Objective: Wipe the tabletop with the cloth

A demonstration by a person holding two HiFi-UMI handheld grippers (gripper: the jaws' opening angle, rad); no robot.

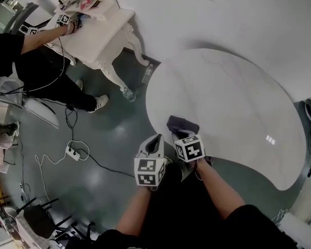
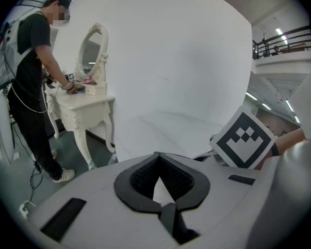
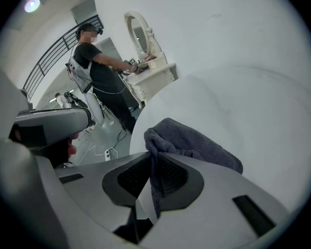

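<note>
Apparently wiping has barely begun: right gripper [image 3: 151, 162] is clamped on a fold of the dark cloth [image 1: 182, 124], which sits bunched at the tabletop's [image 1: 233, 97] near edge. Left gripper [image 2: 158, 173], jaws together and empty, hangs just off that edge. Judged remaining: nearly the whole tabletop.
</note>
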